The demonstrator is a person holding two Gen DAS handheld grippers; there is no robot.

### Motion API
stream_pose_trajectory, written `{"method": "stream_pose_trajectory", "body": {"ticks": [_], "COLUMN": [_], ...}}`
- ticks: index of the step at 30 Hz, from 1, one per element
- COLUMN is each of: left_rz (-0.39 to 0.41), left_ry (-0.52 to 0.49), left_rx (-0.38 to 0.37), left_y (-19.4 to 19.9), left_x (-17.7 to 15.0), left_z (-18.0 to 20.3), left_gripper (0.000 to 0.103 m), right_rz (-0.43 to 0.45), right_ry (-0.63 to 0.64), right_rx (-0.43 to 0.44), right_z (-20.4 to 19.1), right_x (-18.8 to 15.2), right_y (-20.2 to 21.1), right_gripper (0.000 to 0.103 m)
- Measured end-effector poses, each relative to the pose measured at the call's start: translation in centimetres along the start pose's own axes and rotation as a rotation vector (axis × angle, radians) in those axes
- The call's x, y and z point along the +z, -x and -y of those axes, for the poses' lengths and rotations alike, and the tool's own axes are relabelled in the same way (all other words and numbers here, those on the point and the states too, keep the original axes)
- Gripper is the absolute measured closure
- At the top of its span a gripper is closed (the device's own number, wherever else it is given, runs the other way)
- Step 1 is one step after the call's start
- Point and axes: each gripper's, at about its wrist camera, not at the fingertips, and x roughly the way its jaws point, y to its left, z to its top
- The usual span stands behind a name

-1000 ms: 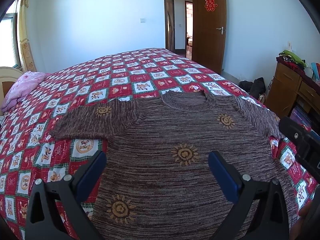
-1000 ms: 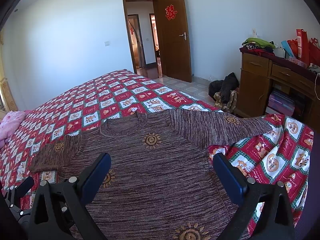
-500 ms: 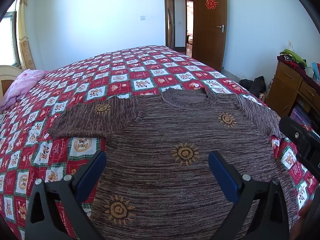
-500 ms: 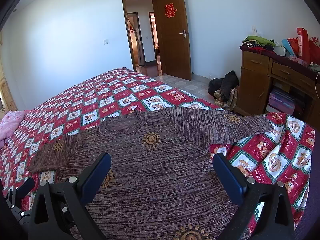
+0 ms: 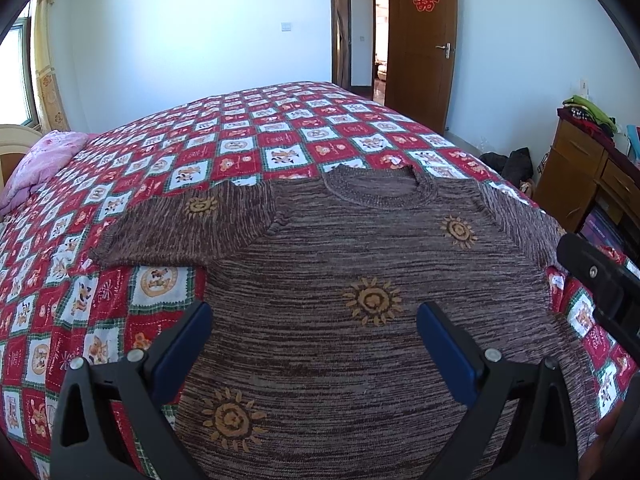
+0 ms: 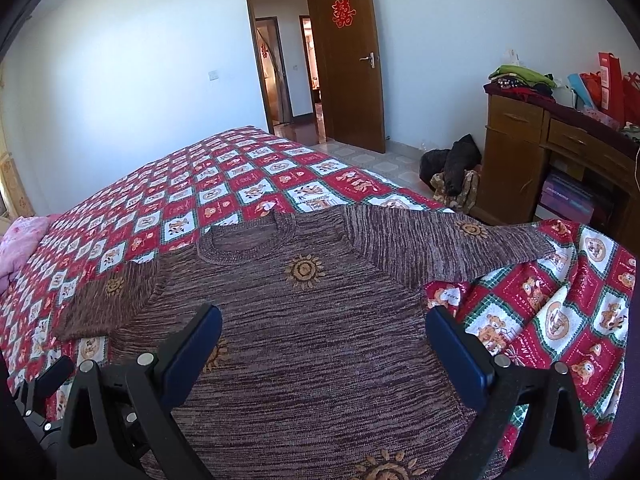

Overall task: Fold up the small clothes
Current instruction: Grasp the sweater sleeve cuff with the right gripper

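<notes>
Sweater (image 5: pixel 360 280) spread flat and face up on the bed (image 5: pixel 240 140), no fold begun yet as far as we can judge.

It fills the lower centre of both views, collar toward the far side, one sleeve (image 5: pixel 172 232) reaching to the left of the left wrist frame and the other sleeve (image 6: pixel 460 244) running to the right of the right wrist frame toward the bed's edge. We see the left claw (image 5: pixel 314 334) with its jaws apart, hovering over the lower body and holding nothing; the right claw (image 6: pixel 324 336) is likewise spread wide and empty. By our reckoning every fold remains: sleeves in, then the body doubled. For writing, we read only a red double-happiness character (image 6: pixel 343 13) on the open door (image 6: pixel 352 60), upper centre; a box under the dresser (image 6: pixel 520 152) at the right bears print too small to read.
</notes>
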Motion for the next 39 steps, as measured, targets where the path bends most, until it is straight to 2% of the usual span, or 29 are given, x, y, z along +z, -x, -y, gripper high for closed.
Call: {"method": "stream_pose_trajectory", "body": {"ticks": [4,8,11,13,14,15,16,21,24,26,29,37,39], "left_rz": [-0.005,0.010,0.016,0.019,0.020,0.019,0.017,0.027,0.022,0.008,-0.057,-0.152,-0.146], "left_ry": [0.012,0.025,0.030,0.036,0.041,0.046,0.050,0.057,0.058,0.076,0.112,0.157,0.162], "left_rx": [-0.011,0.015,0.050,0.075,0.088,0.103,0.117,0.150,0.186,0.199,0.166,0.107,0.102], "left_y": [-0.9,-2.0,-3.5,-4.4,-5.0,-5.6,-6.3,-9.2,-10.7,-11.7,-12.9,-14.7,-14.6], "left_x": [0.5,1.8,3.0,3.4,3.7,3.9,4.0,3.8,3.3,2.9,2.6,2.1,1.9], "left_z": [-0.9,-2.1,-3.0,-3.4,-3.6,-3.9,-4.1,-4.8,-5.2,-5.7,-6.3,-6.8,-6.8], "left_gripper": [0.000,0.000,0.000,0.000,0.000,0.000,0.000,0.000,0.000,0.000,0.000,0.000,0.000], "right_rz": [-0.019,0.019,0.052,0.070,0.071,0.059,0.043,-0.023,-0.073,-0.120,-0.166,-0.214,-0.232], "right_ry": [0.000,-0.035,-0.073,-0.088,-0.099,-0.119,-0.154,-0.378,-0.430,-0.438,-0.410,-0.277,-0.227], "right_rx": [0.029,-0.001,-0.052,-0.092,-0.115,-0.133,-0.140,-0.149,-0.145,-0.148,-0.145,-0.260,-0.309], "right_z": [0.8,4.2,8.4,11.8,13.5,15.6,18.0,28.6,32.0,33.1,32.9,31.4,31.1], "right_x": [0.7,2.9,5.0,6.3,6.9,7.5,7.9,8.4,8.0,7.9,7.6,7.4,7.3], "right_y": [-1.1,-1.5,-1.8,-2.4,-2.8,-3.5,-4.3,-8.4,-11.1,-12.9,-15.0,-16.9,-16.9], "right_gripper": [0.001,0.001,0.001,0.008,0.017,0.024,0.026,0.027,0.034,0.040,0.040,0.042,0.060]}}
